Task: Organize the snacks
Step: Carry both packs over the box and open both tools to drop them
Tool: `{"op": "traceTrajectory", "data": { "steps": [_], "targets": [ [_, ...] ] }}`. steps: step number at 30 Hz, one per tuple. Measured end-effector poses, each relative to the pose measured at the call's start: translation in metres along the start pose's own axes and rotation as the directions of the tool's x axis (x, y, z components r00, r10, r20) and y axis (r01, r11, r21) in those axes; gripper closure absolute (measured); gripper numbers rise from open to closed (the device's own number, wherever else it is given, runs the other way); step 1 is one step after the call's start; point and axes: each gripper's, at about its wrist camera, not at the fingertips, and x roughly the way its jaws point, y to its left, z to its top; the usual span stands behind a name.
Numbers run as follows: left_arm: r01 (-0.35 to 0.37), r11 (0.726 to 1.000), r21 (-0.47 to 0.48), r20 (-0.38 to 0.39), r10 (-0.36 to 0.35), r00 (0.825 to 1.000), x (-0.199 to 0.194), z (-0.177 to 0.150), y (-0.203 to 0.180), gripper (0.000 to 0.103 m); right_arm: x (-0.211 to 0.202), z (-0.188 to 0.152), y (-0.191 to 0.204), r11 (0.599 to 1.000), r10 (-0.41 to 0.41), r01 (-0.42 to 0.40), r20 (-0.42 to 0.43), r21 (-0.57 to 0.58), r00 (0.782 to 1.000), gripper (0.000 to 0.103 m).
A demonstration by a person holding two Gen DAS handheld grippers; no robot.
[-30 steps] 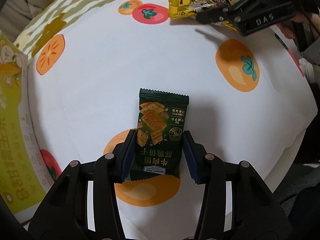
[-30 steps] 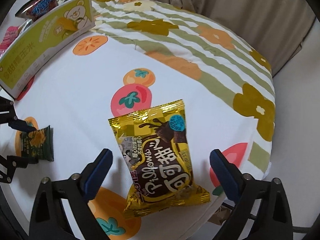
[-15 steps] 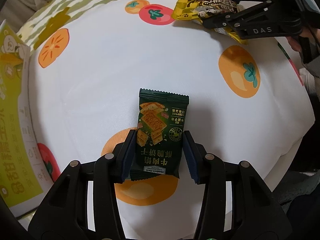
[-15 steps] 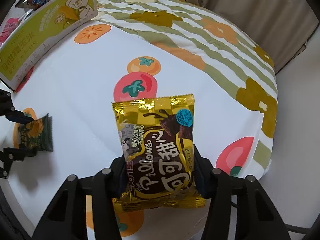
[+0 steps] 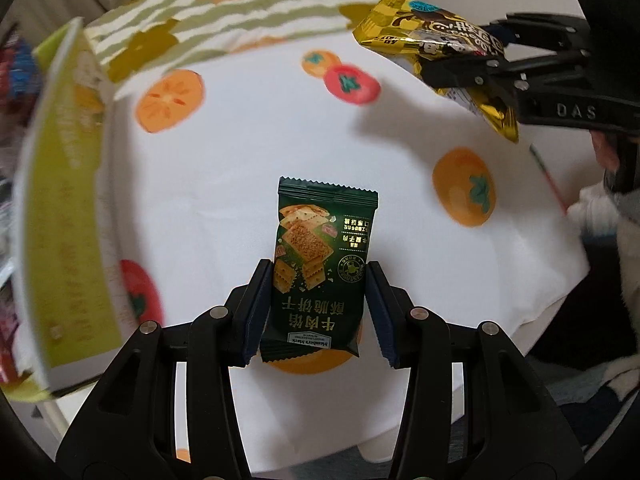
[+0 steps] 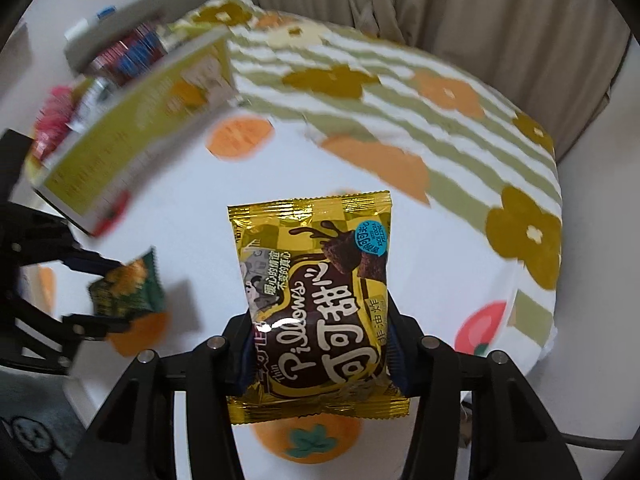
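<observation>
Left hand-held gripper point(image 5: 314, 312): I pinch the green cracker packet point(image 5: 320, 264).
Right hand-held gripper point(image 6: 320, 354): clamped on my gold cocoa bag point(image 6: 316, 300).
Technique: carry both level toward the yellow box point(image 6: 132, 128), I judge.

Soft indoor light, fisheye-warped edges, motion blur beyond the centre.

- I count two grippers: my left gripper point(image 5: 318, 312) and my right gripper point(image 6: 320, 354).
- Two snack packets: one green cracker packet point(image 5: 320, 264), one gold cocoa packet point(image 6: 316, 280).
- One yellow-green box point(image 5: 64, 208) at nine o'clock.
- One fruit-print cloth point(image 5: 248, 140).
</observation>
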Motion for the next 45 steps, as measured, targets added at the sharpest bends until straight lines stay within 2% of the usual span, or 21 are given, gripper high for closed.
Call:
{"op": "traceTrajectory", "data": {
  "steps": [7, 12, 18, 24, 29, 33, 36, 38, 39, 40, 41, 42, 45],
  "targets": [
    [0.008, 0.999, -0.050, 0.123, -0.001, 0.992, -0.078, -0.001, 0.025, 0.061, -0.047, 0.043, 0.039, 0.999, 0.038, -0.039, 0.104, 0.003, 0.994, 0.055],
    [0.007, 0.994, -0.106, 0.207, 0.015, 0.978, -0.135, -0.001, 0.062, 0.061, -0.067, 0.072, 0.068, 0.999, 0.032, -0.030, 0.152, -0.015, 0.988, 0.055],
    [-0.022, 0.985, -0.173, 0.262, 0.068, 0.963, -0.180, -0.008, 0.123, 0.061, -0.080, 0.107, 0.107, 0.999, 0.041, -0.039, 0.206, -0.010, 0.978, 0.055],
    [-0.054, 0.975, -0.218, 0.266, 0.112, 0.957, -0.199, -0.011, 0.187, 0.061, -0.078, 0.136, 0.149, 0.997, 0.065, -0.070, 0.229, 0.014, 0.971, 0.055],
    [-0.053, 0.969, -0.240, 0.262, 0.117, 0.958, -0.201, -0.008, 0.237, 0.061, -0.066, 0.156, 0.188, 0.997, 0.067, -0.076, 0.229, 0.031, 0.971, 0.055],
    [-0.083, 0.972, -0.220, 0.249, 0.138, 0.959, -0.196, 0.004, 0.273, 0.061, -0.052, 0.169, 0.209, 0.994, 0.062, -0.080, 0.213, 0.077, 0.975, 0.055],
    [-0.079, 0.979, -0.190, 0.240, 0.124, 0.963, -0.190, 0.010, 0.290, 0.060, -0.043, 0.176, 0.224, 0.992, 0.041, -0.063, 0.193, 0.106, 0.980, 0.055],
    [-0.083, 0.984, -0.159, 0.225, 0.118, 0.967, -0.182, 0.014, 0.297, 0.056, -0.037, 0.177, 0.232, 0.991, 0.026, -0.049, 0.178, 0.126, 0.984, 0.055],
    [-0.103, 0.985, -0.137, 0.211, 0.131, 0.969, -0.177, 0.016, 0.299, 0.040, -0.033, 0.178, 0.235, 0.989, 0.018, -0.042, 0.170, 0.139, 0.985, 0.055],
    [-0.126, 0.984, -0.127, 0.208, 0.151, 0.966, -0.174, 0.016, 0.302, 0.013, -0.031, 0.177, 0.238, 0.988, 0.012, -0.037, 0.162, 0.151, 0.987, 0.055],
    [-0.140, 0.983, -0.122, 0.221, 0.164, 0.961, -0.174, 0.014, 0.304, 0.000, -0.028, 0.175, 0.240, 0.986, 0.008, -0.033, 0.152, 0.165, 0.988, 0.055],
    [-0.134, 0.984, -0.121, 0.240, 0.160, 0.958, -0.176, 0.011, 0.305, 0.000, -0.027, 0.174, 0.243, 0.984, 0.003, -0.029, 0.146, 0.174, 0.989, 0.055],
    [-0.094, 0.986, -0.136, 0.242, 0.125, 0.962, -0.177, 0.004, 0.314, 0.000, -0.019, 0.168, 0.250, 0.980, -0.020, -0.006, 0.126, 0.199, 0.992, 0.055]
  ]
}}
